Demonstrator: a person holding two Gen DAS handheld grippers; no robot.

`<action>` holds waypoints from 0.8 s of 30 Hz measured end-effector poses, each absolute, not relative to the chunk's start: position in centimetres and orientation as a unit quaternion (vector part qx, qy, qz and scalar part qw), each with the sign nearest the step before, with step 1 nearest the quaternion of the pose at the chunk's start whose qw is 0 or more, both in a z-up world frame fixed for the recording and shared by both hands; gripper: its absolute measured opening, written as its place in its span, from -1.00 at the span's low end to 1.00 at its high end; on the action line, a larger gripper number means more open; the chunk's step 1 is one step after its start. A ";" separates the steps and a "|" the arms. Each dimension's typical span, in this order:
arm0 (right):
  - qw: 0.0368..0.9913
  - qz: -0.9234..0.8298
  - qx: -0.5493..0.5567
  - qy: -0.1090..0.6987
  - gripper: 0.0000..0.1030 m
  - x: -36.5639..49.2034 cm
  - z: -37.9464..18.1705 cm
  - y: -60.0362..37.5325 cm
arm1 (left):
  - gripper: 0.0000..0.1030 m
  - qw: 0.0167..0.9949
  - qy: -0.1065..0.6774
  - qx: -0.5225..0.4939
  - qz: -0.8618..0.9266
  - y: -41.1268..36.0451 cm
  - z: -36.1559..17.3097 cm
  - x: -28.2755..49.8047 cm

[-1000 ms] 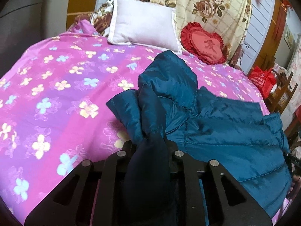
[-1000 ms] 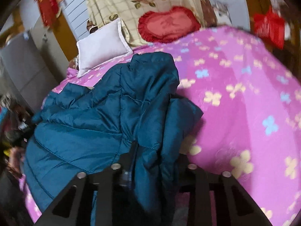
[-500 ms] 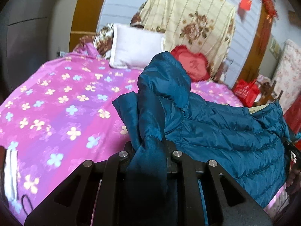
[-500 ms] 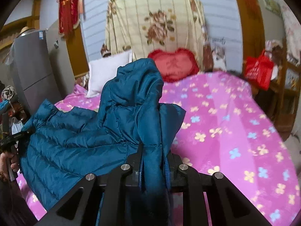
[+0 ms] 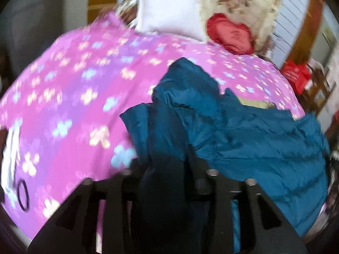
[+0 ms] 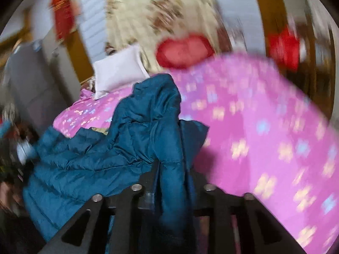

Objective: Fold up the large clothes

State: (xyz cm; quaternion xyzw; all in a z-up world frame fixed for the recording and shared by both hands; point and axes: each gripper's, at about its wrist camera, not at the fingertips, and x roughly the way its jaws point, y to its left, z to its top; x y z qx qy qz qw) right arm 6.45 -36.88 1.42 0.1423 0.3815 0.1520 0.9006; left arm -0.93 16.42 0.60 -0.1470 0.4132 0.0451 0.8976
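The blue jacket (image 5: pixel 243 135) lay bunched on the pink flowered bedspread (image 5: pixel 70 97), toward the near edge of the bed, with its hood end pointing at the white pillow (image 5: pixel 169 17) and the red heart cushion (image 5: pixel 231 33).

Left gripper (image 5: pixel 167 169): a dark fold of the jacket ran straight down between its two fingers and hid the pads. The jaws were opening with the cloth between them — whether the pads pressed the fabric could not be told from the blurred view. The bulk of the jacket spread to the right of this gripper.

Right gripper (image 6: pixel 173 175): a hanging strip of the jacket (image 6: pixel 118 148) passed between its fingers in the same way, and its jaws were also opening around the cloth. Contact at the pads could not be made out. Here the bulk of the jacket lay to the left of the gripper, the bare bedspread (image 6: pixel 264 127) to the right.
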 end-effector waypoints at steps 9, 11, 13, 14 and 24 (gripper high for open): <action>0.940 0.067 0.214 0.258 0.55 -1.7 8.4 -39.8 | 0.35 0.924 0.338 -0.155 0.088 19.0 5.9 -6.3; 0.952 0.075 0.174 0.240 0.57 -5.1 10.0 -37.6 | 0.39 0.937 0.320 -0.120 0.072 17.2 7.8 -8.9; 0.957 0.083 0.130 0.245 0.75 -8.1 10.7 -34.9 | 0.66 0.949 0.299 -0.090 0.048 14.9 9.4 -11.7; 0.958 0.086 0.109 0.250 0.85 -9.7 11.0 -33.4 | 0.85 0.953 0.290 -0.081 0.035 13.7 10.0 -13.2; 0.948 0.037 0.053 0.312 0.86 -20.8 10.3 -26.1 | 0.99 0.953 0.298 0.005 -0.056 2.0 9.3 -23.0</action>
